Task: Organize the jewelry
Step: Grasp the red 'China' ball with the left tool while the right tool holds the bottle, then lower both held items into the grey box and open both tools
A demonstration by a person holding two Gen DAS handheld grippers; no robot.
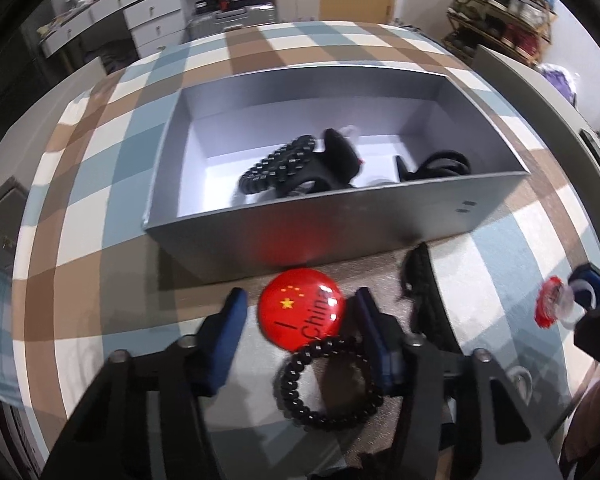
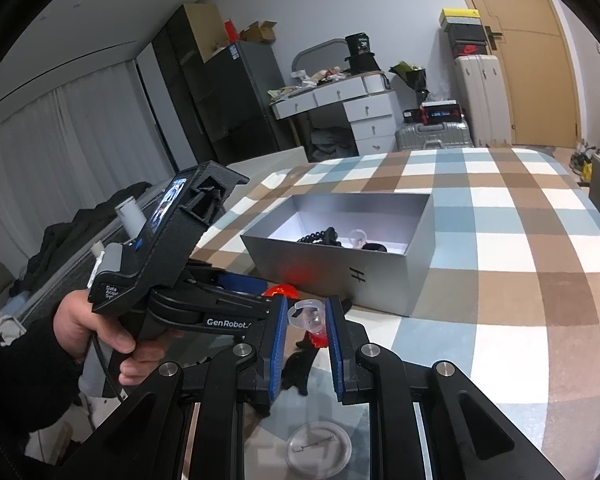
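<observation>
A grey open box (image 1: 340, 232) sits on the checked cloth and holds a black bead bracelet (image 1: 278, 164) and other dark pieces. My left gripper (image 1: 300, 304) is open low over the cloth, its fingers either side of a red flag badge (image 1: 300, 310). A black bead bracelet (image 1: 328, 384) lies just behind the badge, between the fingers. My right gripper (image 2: 308, 320) is shut on a clear and red ring-like trinket (image 2: 310, 318), held above the table in front of the box (image 2: 340, 276); it also shows at the right of the left wrist view (image 1: 556, 304).
A black strap-like item (image 1: 420, 284) lies right of the badge by the box wall. A silver pin badge (image 2: 318, 454) lies face down under my right gripper. The left handheld unit (image 2: 168, 260) is held close on the left. Drawers and suitcases stand beyond the table.
</observation>
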